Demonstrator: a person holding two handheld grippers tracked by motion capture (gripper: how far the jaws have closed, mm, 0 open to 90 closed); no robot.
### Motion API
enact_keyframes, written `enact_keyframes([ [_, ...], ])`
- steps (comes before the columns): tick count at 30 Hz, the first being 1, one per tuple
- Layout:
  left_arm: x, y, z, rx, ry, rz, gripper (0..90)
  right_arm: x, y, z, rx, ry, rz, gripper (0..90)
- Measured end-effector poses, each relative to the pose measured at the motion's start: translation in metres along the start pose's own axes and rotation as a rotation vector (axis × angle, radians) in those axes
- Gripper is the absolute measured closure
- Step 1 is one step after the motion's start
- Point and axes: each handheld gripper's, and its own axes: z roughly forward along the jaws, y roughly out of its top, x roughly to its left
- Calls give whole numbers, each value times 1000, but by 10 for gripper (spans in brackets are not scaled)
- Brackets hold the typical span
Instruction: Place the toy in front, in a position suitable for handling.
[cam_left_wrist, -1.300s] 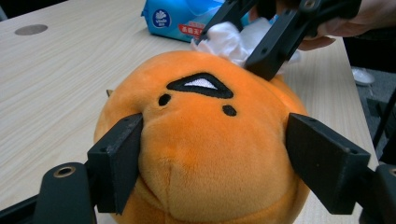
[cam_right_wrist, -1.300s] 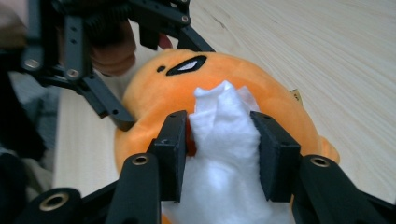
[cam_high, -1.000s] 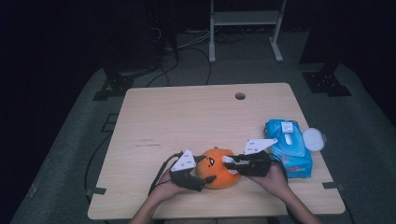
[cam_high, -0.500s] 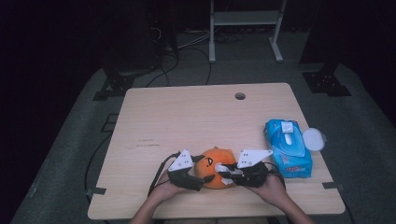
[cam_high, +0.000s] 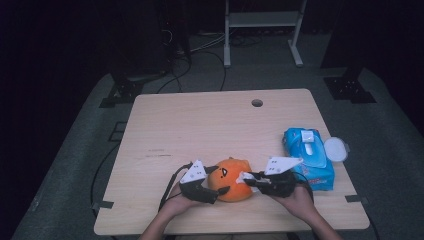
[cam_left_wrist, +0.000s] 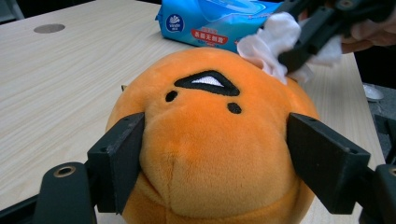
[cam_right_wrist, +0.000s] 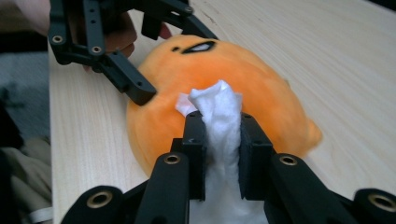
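High view, worktop (cam_high: 210, 125): pale wood, with a round cable hole at the far edge.
High view, plush toy (cam_high: 231, 179): orange and round, near the front edge, between the two grippers.
High view, left gripper (cam_high: 216, 181): set against the toy's left flank, hand behind it.
High view, right gripper (cam_high: 249, 179): at the toy's right flank, a white wet wipe (cam_high: 245, 177) at its tip.
High view, wipe pack (cam_high: 309, 156): blue, to the right of the toy, its round lid flipped open beside it.
Left gripper view, left gripper (cam_left_wrist: 215, 154): jaws pressed into both sides of the plush toy (cam_left_wrist: 210, 140), grasping it; the stitched face points away from the camera.
Left gripper view, wet wipe (cam_left_wrist: 275, 44): bunched, touching the toy's far upper side.
Right gripper view, right gripper (cam_right_wrist: 222, 140): jaws have just been closing and are clenched on the wet wipe (cam_right_wrist: 219, 116), which stands out past the tips.
Right gripper view, contact: the wipe's tuft rests on the plush toy (cam_right_wrist: 219, 88).
Handling note: likely wiping the toy; the left grip should stay firm so that the toy cannot roll, and only the tuft, not the hard jaws, should rub the pile.
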Motion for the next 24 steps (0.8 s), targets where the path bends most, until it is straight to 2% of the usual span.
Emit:
enact_keyframes([
  [1, 0, 0, 0, 0, 0, -2, 217, 4, 2, 3, 7, -14, -28, 750],
  [3, 0, -1, -1, -5, -1, -10, 217, 3, 2, 4, 6, -12, -25, 752],
  [7, 0, 0, 1, -10, 1, -9, 218, -13, -4, 0, 0, -29, 35, 756],
  [9, 0, -1, 0, -9, -2, -6, 218, -19, -7, -2, -6, -19, 77, 757],
  [10, -1, -1, 0, -8, -2, -6, 218, -19, -7, -4, -20, 0, 97, 757],
  [13, 0, -1, 0, -8, -2, -8, 218, -13, -5, -4, -35, 31, 95, 757],
  [15, 1, -1, 0, -8, -2, -7, 218, -2, 1, -5, -58, 90, 78, 758],
  [16, 0, -1, 0, -9, -1, -7, 218, 11, 8, -3, -56, 112, 34, 759],
  [17, 0, -1, 0, -10, 1, -7, 218, 11, 8, -3, -56, 112, 34, 759],
  [19, -1, -1, 0, -7, 1, -5, 217, 19, 10, 2, -23, 89, -19, 759],
  [20, -1, -2, 0, -8, 0, -3, 218, 16, 7, 5, -2, 62, -25, 760],
  [22, -1, -1, 0, -4, 2, 2, 218, 10, 5, 5, 0, 58, -7, 762],
  [24, 0, -1, -1, -7, 0, 0, 218, -3, 0, 0, 1, 22, 15, 765],
])
